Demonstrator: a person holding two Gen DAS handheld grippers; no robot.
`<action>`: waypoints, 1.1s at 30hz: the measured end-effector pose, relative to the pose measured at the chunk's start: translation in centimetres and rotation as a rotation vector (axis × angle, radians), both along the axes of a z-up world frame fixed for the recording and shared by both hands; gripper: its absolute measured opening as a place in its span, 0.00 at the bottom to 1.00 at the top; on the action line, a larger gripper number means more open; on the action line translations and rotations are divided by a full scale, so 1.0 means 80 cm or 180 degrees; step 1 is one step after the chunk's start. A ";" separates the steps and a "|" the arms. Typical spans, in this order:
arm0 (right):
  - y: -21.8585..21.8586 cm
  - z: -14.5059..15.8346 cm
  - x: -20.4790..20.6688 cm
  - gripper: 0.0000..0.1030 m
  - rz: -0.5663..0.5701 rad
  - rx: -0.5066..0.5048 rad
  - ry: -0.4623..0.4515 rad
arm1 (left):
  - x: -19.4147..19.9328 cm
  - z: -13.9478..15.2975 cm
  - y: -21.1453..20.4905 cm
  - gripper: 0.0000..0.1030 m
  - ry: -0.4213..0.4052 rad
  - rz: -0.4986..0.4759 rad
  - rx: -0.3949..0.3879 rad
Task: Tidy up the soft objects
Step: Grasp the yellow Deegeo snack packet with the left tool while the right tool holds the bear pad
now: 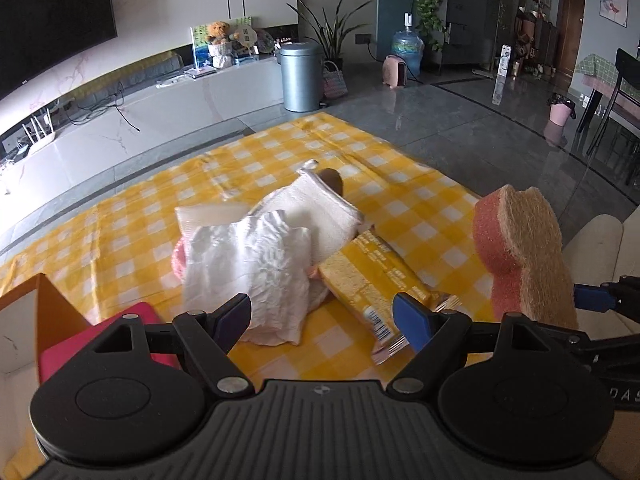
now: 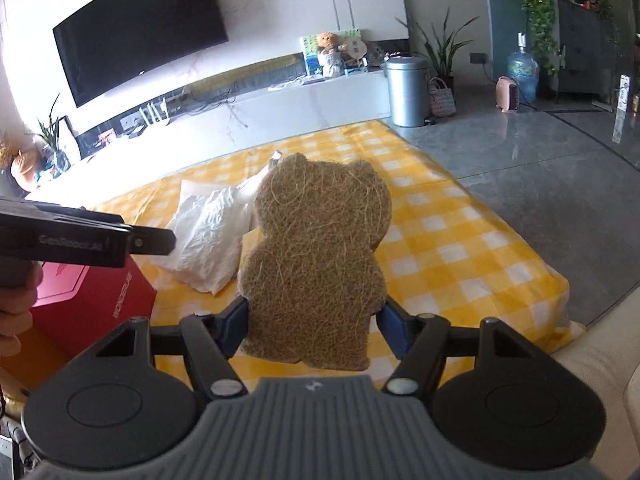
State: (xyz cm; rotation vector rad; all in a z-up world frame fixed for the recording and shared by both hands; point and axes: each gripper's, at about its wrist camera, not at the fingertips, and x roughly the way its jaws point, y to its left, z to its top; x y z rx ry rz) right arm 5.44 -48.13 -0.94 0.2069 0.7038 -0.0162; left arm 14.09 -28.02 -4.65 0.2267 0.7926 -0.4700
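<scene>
Above the yellow-checked cloth (image 1: 400,184), right tool (image 2: 314,316) is clamping the bear-shaped pink-and-fibre sponge (image 2: 316,256) upright, probably for carrying; left tool (image 1: 322,316) is hovering apart near the white crumpled cloth (image 1: 248,268).

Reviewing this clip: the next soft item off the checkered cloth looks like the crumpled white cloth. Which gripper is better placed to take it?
Left. The left gripper is open and empty, with the white cloth just ahead of its fingertips. The right gripper is shut on the bear-shaped sponge, so it cannot pick yet.
</scene>
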 end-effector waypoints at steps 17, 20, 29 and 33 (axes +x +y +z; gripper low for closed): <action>-0.051 -0.052 -0.012 0.65 -0.0342 0.0042 -0.0070 | 0.088 -0.093 -0.089 0.95 0.0707 0.0202 0.0096; -0.052 -0.060 -0.008 0.65 -0.0355 0.0038 -0.0055 | 0.093 -0.108 -0.091 0.96 0.0667 0.0391 0.0210; -0.051 -0.069 -0.002 0.65 -0.0356 0.0020 -0.0007 | 0.084 -0.097 -0.068 0.54 0.0637 0.0300 0.0175; -0.051 -0.065 0.000 0.65 -0.0429 0.0010 0.0037 | 0.075 -0.080 -0.053 0.50 0.0722 0.0298 0.0050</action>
